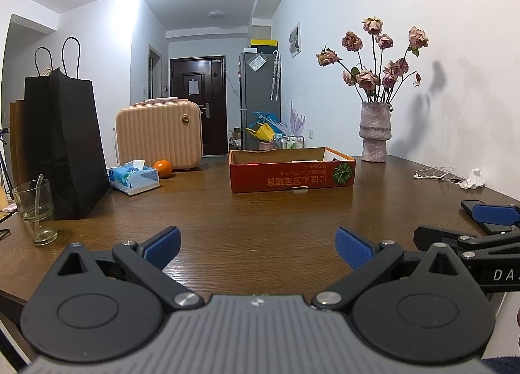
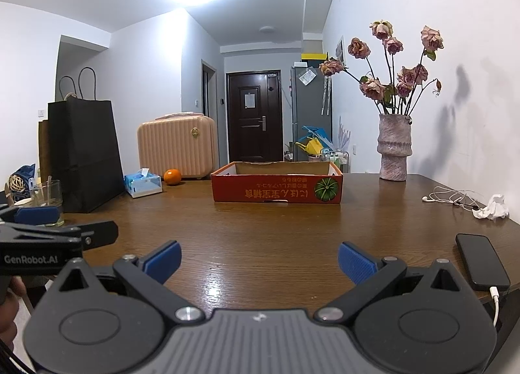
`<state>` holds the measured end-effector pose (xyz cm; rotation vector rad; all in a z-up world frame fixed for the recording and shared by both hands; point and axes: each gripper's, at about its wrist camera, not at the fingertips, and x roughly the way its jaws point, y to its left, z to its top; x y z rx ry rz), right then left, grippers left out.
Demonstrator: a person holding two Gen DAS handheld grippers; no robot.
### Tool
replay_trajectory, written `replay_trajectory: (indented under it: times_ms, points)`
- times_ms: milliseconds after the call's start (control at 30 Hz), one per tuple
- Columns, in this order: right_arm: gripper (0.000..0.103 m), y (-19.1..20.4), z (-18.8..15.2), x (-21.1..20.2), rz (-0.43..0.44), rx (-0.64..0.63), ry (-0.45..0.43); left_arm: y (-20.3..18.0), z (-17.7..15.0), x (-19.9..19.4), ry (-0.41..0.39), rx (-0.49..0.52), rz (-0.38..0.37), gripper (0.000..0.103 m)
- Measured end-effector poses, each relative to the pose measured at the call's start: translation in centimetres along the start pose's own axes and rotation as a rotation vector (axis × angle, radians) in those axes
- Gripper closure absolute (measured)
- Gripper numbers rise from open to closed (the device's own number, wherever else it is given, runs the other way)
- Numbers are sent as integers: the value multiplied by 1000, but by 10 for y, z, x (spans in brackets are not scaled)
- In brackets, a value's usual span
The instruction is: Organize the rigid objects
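- The shallow red cardboard box [image 1: 291, 173] printed with a green pumpkin sits open-topped at mid-table on the dark brown wooden table [image 1: 260, 218], far from both grippers; something pale shows inside it, too hidden to identify.
- Left of the box lie a round orange fruit [image 1: 162, 168] and, just beside it, a blue and white tissue pack [image 1: 134, 178].
- A tall black paper bag [image 1: 65, 143] stands at the left, with a clear drinking glass holding a straw [image 1: 35, 208] near it.
- A rough pink ceramic vase of dried roses [image 2: 394, 148] stands at the back right.
- White earphones [image 2: 450, 197] and a crumpled white tissue [image 2: 492, 208] lie by the right edge.
- A black smartphone [image 2: 481, 261] with a white cable plugged in lies near the right gripper.
- The left gripper [image 1: 258, 245] has its blue-padded jaws spread wide, gripping nothing.
- The right gripper [image 2: 259, 260] is likewise spread wide and empty.
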<state>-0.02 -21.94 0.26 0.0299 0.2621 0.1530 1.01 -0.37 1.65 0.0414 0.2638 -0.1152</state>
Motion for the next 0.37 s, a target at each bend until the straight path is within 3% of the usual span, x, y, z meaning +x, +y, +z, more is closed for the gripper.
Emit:
replay_trajectory:
  times_ms: [367]
  points:
    - [0, -1, 0, 1, 1, 5, 5, 3, 0, 3, 14, 0, -2, 0]
